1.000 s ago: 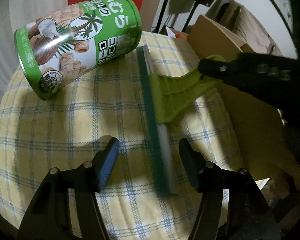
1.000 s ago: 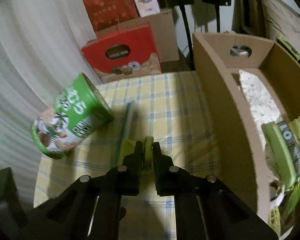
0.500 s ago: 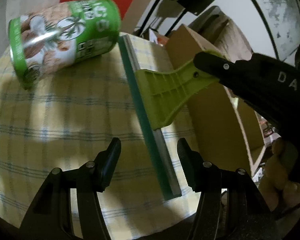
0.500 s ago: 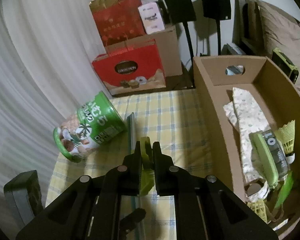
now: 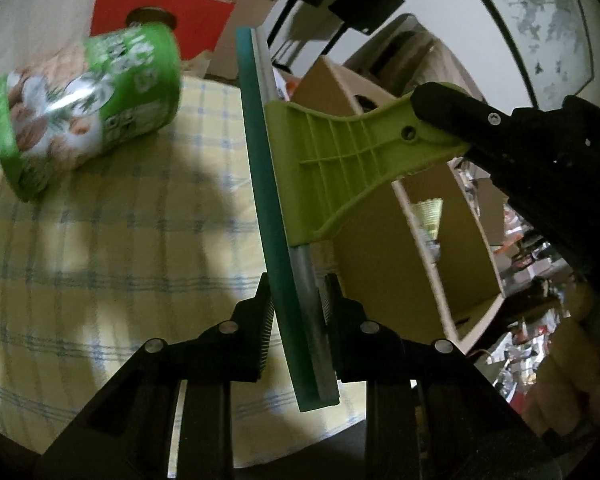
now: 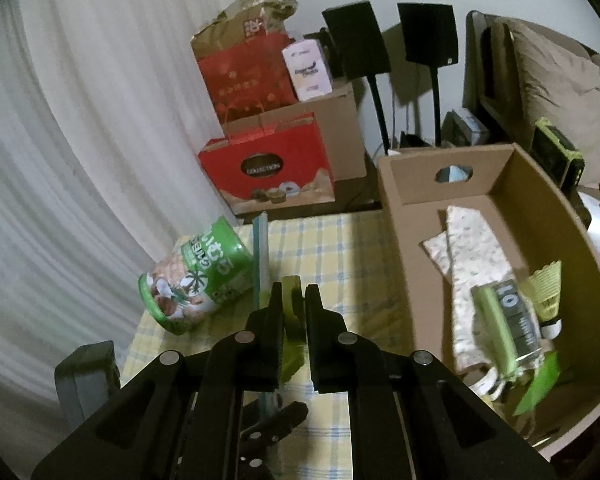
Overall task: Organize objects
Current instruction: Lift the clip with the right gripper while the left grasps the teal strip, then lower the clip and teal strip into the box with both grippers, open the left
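A squeegee (image 5: 340, 160) with a lime-green handle and a long teal blade (image 5: 260, 160) hangs above the yellow plaid table (image 5: 100, 260). My right gripper (image 6: 293, 300) is shut on the handle (image 6: 291, 292); in the left wrist view it reaches in from the right (image 5: 440, 108). My left gripper (image 5: 298, 300) has the blade's near end between its jaws, which are closing, and the pads touch both sides. A green snack can (image 5: 88, 112) lies on its side at the table's left (image 6: 196, 280).
An open cardboard box (image 6: 404, 208) stands right of the table, holding a patterned cloth (image 6: 472, 248), a green shuttlecock (image 6: 546, 288) and other items. Red gift boxes (image 6: 268, 168) and black speaker stands (image 6: 356, 40) sit behind. A white curtain (image 6: 80, 120) hangs left.
The squeegee has risen off the table in the right gripper. The left jaws, wide apart around the blade before, have narrowed onto its near end. Both views now sit higher.
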The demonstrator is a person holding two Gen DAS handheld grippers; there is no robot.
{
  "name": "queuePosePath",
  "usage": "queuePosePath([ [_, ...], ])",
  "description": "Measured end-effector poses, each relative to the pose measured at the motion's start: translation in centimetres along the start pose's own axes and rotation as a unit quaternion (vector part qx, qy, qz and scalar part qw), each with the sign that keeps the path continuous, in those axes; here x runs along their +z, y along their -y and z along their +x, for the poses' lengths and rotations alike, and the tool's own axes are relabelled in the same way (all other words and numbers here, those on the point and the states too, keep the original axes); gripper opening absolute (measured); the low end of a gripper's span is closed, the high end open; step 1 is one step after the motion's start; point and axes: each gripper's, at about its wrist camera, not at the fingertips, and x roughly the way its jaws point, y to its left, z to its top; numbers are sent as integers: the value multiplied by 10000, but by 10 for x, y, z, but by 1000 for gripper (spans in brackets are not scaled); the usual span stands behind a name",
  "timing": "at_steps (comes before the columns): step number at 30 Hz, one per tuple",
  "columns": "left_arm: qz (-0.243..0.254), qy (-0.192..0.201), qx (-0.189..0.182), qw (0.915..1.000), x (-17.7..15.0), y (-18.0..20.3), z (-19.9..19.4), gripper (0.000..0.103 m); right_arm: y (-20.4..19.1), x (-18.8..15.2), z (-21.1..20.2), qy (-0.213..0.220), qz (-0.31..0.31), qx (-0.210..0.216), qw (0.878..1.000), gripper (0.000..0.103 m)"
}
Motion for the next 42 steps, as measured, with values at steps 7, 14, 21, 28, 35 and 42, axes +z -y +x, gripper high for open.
queuePosePath([
  [7,331,27,-160,9993,13,45,-2,22,28,22,-30,186,30,-157,9997,9],
  [14,615,-1,-257,9978,24,87,11,22,66,41,-54,328,223,-281,9988,9],
  [21,865,-203,-221,9958,33,120,41,23,100,50,-58,343,475,-368,9976,9],
  [28,868,-316,-161,9956,40,128,69,23,127,58,-41,267,711,-404,9963,9],
  [35,840,-351,25,9958,47,134,89,24,149,74,-7,-3,950,-482,9943,9],
  [42,785,-323,26,9964,52,134,89,31,159,88,21,-180,1075,-513,9927,9],
])
